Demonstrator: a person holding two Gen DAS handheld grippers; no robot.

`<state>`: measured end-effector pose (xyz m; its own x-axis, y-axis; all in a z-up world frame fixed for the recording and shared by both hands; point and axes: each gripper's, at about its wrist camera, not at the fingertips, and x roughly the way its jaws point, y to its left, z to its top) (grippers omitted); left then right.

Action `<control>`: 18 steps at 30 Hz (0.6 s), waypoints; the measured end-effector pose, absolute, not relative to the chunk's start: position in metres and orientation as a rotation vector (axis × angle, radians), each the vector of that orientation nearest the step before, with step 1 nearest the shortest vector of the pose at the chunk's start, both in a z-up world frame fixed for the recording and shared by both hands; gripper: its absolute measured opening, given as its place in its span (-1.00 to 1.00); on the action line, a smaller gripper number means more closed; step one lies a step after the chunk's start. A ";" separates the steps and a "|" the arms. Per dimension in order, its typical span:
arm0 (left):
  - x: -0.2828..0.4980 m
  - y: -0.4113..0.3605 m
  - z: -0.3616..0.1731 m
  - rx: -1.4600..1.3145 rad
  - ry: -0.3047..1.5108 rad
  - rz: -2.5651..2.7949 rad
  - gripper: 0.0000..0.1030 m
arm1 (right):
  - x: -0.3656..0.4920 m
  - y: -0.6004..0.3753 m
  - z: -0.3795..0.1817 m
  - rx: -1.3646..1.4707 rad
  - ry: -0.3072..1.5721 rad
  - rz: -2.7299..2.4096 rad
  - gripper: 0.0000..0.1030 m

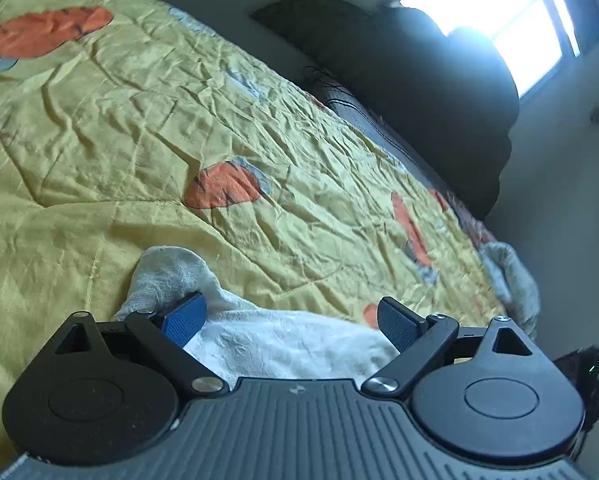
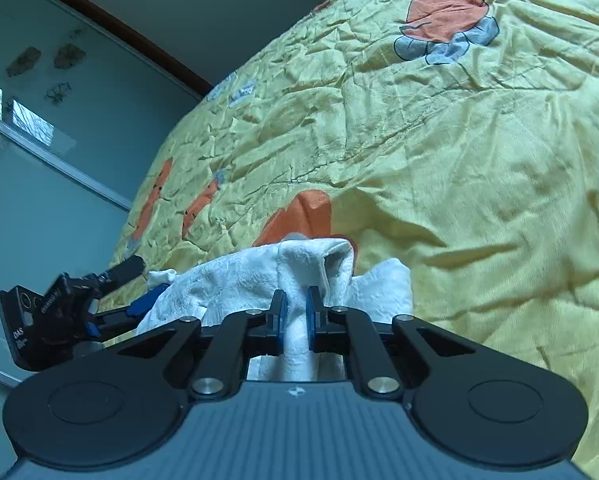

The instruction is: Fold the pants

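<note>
The white textured pants (image 1: 283,340) lie bunched on the yellow bedspread (image 1: 139,120), just under my left gripper (image 1: 291,314). Its blue pads stand wide apart over the cloth, and the left pad (image 1: 183,318) rests against a raised fold without pinching it. In the right wrist view my right gripper (image 2: 295,316) is shut on a ridge of the pants (image 2: 239,280), the white fabric squeezed between both blue pads. From there the cloth spreads left to the left gripper (image 2: 139,286), which shows open at the pants' far end.
The bedspread (image 2: 459,140) is crumpled and carries orange and grey prints. Dark pillows (image 1: 419,80) are stacked at the bed's far side under a bright window (image 1: 499,12). Another pale cloth (image 1: 511,276) hangs at the bed's right edge. A glass-fronted wardrobe (image 2: 59,160) stands left.
</note>
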<state>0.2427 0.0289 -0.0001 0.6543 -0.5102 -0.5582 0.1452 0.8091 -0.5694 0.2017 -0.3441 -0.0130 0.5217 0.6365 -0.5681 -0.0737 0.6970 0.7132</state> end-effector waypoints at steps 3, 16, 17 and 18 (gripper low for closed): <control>0.236 0.014 0.000 -0.407 0.738 -0.374 0.81 | 0.202 -0.345 -0.012 0.708 0.938 0.453 -0.88; 0.104 -0.008 0.015 0.132 0.675 -0.236 0.89 | 0.085 -0.275 0.025 0.224 0.806 0.450 -0.73; 0.103 -0.007 0.004 0.115 0.692 -0.234 0.89 | 0.082 -0.278 0.022 0.228 0.784 0.462 -0.73; 0.101 -0.002 -0.003 0.072 0.675 -0.227 0.95 | 0.082 -0.282 0.020 0.260 0.782 0.468 -0.73</control>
<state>0.1012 -0.0015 -0.0027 0.7569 -0.1850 -0.6269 0.2313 0.9729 -0.0078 0.0825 -0.2824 0.0199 0.6152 0.4952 -0.6135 -0.3071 0.8672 0.3920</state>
